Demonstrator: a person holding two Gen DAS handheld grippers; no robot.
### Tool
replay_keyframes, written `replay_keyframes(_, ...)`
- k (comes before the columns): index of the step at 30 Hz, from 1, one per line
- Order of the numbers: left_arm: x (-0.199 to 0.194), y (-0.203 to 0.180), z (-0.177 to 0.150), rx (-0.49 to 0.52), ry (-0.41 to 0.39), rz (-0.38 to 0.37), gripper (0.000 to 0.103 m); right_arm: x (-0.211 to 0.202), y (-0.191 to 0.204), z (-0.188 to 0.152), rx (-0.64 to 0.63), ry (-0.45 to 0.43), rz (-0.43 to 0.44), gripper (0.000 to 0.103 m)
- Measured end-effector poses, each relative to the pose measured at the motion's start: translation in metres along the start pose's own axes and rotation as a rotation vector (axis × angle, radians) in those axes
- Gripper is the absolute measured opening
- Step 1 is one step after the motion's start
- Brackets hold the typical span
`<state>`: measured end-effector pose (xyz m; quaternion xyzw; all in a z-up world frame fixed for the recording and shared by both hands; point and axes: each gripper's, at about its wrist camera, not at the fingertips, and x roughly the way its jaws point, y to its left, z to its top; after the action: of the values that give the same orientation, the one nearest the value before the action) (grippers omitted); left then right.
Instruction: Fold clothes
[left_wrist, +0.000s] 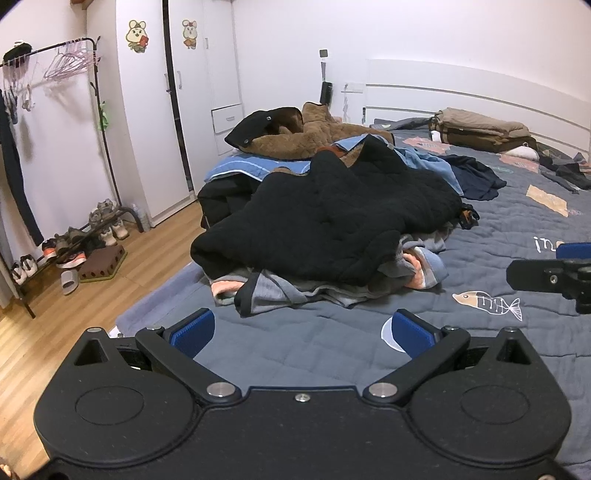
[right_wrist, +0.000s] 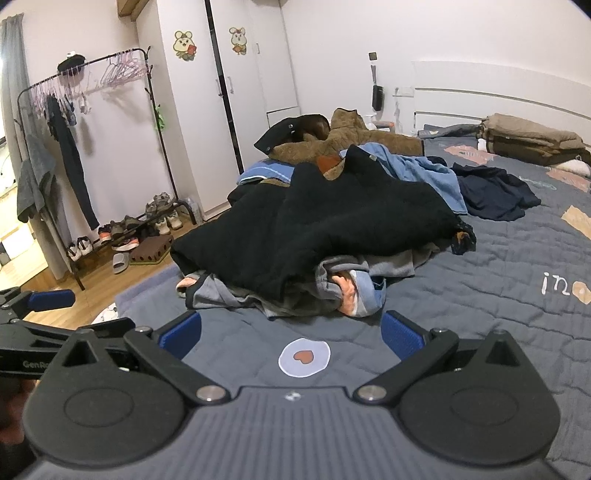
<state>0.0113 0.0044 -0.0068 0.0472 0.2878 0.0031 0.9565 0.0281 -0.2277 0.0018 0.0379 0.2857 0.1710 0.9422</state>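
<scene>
On the grey quilted bed cover (left_wrist: 480, 236), straight ahead of me, lies the heap of unfolded clothes: a thick black quilted garment (left_wrist: 332, 221) sprawls over the top, and under its near edge grey, pale blue and peach-coloured garments (left_wrist: 332, 284) poke out, crumpled together. Behind the black piece sits a brown fleecy jacket with a black snap collar (left_wrist: 295, 136), resting on a light blue cloth (left_wrist: 240, 166). A dark navy garment (left_wrist: 476, 177) lies flat just right of the heap, apart from it. Far back by the white headboard (left_wrist: 461, 92) a stack of folded tan and brown bedding (left_wrist: 480, 129) is in place.

My left hand-held gripper (left_wrist: 303, 332) hangs over bare quilt short of the heap, its blue-padded fingers (left_wrist: 194, 330) spread wide with nothing between them. My right hand-held gripper (right_wrist: 291, 330) is likewise wide and empty, above a white patch with an orange heart (right_wrist: 304, 356) printed on the cover.

To the left, on the wooden floor (left_wrist: 155, 254), stands a black metal clothes rail (left_wrist: 99, 122) with pink hangers, shoes lined up beneath it, beside white wardrobe doors (left_wrist: 147, 110) with two cartoon mouse stickers.
</scene>
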Motion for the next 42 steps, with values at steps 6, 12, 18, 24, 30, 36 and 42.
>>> replay_keyframes(6, 0.012, 0.006, 0.004, -0.007, -0.028, 0.013, 0.103, 0.018, 0.002, 0.003, -0.020, 0.010, -0.016, 0.103)
replay_keyframes(12, 0.039, 0.005, 0.025, -0.057, -0.044, -0.013, 0.103, 0.050, -0.009, 0.011, 0.030, 0.030, -0.041, 0.103)
replay_keyframes(18, 0.065, 0.007, 0.049, -0.080, -0.083, -0.036, 0.103, 0.087, -0.015, 0.024, 0.033, 0.036, -0.048, 0.103)
replay_keyframes(24, 0.089, 0.028, 0.049, -0.097, -0.106, -0.032, 0.103, 0.127, -0.020, 0.034, 0.085, 0.057, 0.009, 0.103)
replay_keyframes(30, 0.113, 0.051, 0.039, -0.149, -0.036, -0.100, 0.103, 0.163, -0.018, 0.032, 0.120, 0.090, 0.010, 0.103)
replay_keyframes(36, 0.119, 0.066, 0.038, -0.212, -0.031, -0.094, 0.103, 0.189, -0.017, 0.029, 0.158, 0.105, -0.005, 0.103)
replay_keyframes(42, 0.117, 0.074, 0.037, -0.230, -0.061, -0.128, 0.103, 0.207, -0.013, 0.032, 0.159, 0.106, -0.003, 0.101)
